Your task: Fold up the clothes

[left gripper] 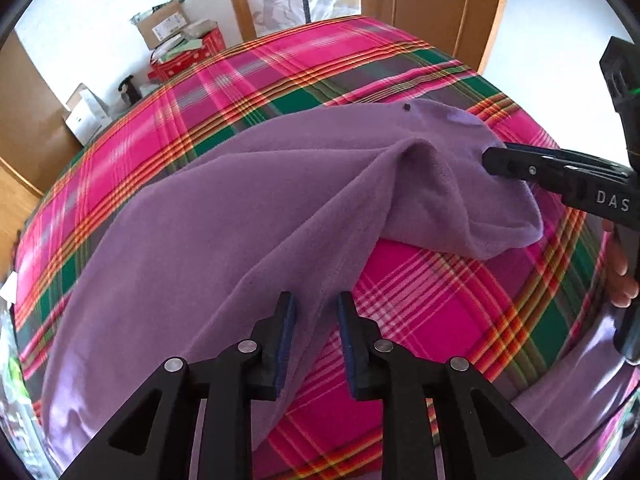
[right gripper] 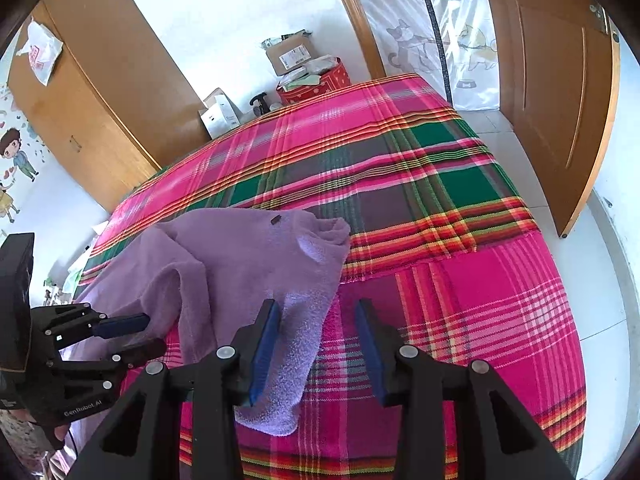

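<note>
Both claws open over the purple fleece top on the bed

Under my claws, the bed's pink, green and orange plaid cover (left gripper: 420, 280) carries everything. The soft purple fleece garment (left gripper: 224, 216) lies across it, spread ahead and to the left of my left claw (left gripper: 316, 340), a raised ridge of cloth running between its parted pads, which don't pinch it; I judge I've let go so the fold can settle. My right claw (right gripper: 318, 350) hangs about half open, empty, its left pad beside a drooping sleeve (right gripper: 288, 360), likely ready to take it next. A tiny dark speck (left gripper: 407, 107) sits far ahead.
</note>
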`<state>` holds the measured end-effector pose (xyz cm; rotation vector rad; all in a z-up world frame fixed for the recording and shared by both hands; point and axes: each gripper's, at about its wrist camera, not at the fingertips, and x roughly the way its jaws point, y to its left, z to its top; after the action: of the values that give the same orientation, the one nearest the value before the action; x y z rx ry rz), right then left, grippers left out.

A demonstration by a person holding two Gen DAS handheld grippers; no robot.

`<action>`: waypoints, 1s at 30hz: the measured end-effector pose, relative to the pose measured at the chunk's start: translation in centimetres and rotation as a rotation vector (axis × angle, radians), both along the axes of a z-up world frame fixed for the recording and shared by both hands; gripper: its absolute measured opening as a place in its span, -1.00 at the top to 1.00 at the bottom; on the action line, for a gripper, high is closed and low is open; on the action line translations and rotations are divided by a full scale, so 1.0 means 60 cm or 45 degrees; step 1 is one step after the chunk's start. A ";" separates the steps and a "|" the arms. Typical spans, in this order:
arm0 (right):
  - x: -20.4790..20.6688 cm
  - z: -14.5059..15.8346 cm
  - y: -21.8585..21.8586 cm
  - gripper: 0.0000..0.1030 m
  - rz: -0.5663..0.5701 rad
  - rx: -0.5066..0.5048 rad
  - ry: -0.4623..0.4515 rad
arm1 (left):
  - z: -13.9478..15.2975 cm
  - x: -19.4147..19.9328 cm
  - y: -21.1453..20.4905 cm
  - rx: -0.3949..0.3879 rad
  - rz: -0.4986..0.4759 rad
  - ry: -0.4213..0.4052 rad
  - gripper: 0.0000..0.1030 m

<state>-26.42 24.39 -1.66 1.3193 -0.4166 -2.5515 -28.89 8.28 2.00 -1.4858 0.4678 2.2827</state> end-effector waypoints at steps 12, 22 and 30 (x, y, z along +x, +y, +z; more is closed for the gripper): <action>0.002 0.001 0.002 0.86 -0.041 -0.016 -0.012 | 0.003 -0.008 -0.013 0.065 0.053 0.036 0.91; 0.009 0.037 0.002 0.89 -0.090 0.065 0.092 | 0.022 0.017 -0.070 0.161 0.124 0.006 0.92; 0.001 0.059 0.010 0.90 -0.142 0.122 0.149 | 0.015 0.037 -0.099 0.142 0.127 -0.020 0.92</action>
<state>-26.34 24.96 1.87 1.2007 -0.3589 -2.7563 -26.65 2.35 2.90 -1.5017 0.2626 2.3296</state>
